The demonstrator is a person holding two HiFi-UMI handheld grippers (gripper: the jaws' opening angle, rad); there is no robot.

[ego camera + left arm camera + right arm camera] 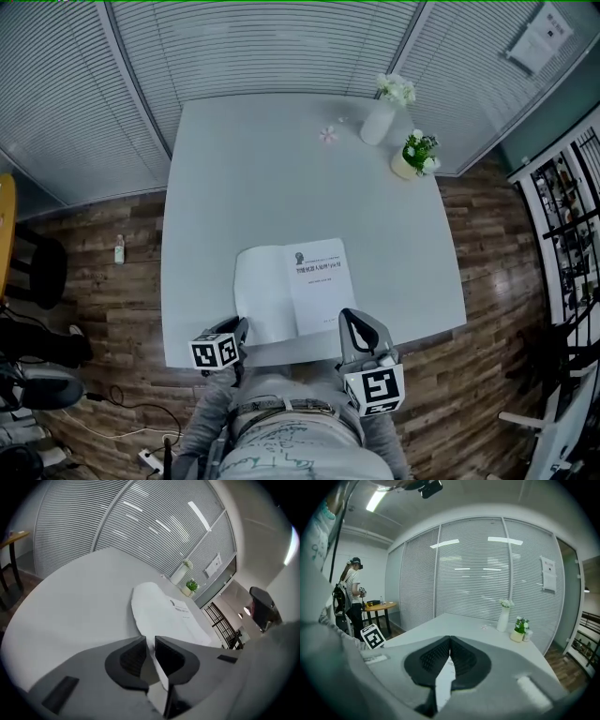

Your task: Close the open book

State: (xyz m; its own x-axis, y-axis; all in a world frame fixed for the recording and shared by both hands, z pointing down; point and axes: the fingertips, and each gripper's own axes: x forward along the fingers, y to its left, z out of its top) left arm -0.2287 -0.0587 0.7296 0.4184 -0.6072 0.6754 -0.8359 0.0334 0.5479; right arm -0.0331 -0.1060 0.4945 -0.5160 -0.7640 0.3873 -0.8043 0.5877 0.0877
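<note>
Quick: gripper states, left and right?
Left gripper: open narrowly, book page edge between its fingers.
Right gripper: closed, nothing clearly held.

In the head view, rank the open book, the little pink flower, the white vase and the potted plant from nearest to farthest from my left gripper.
1. open book, directly ahead of the left gripper, at the near edge.
2. pink flower, far side, toward the right.
3. white vase and potted plant, far right corner: too close to call.
</note>
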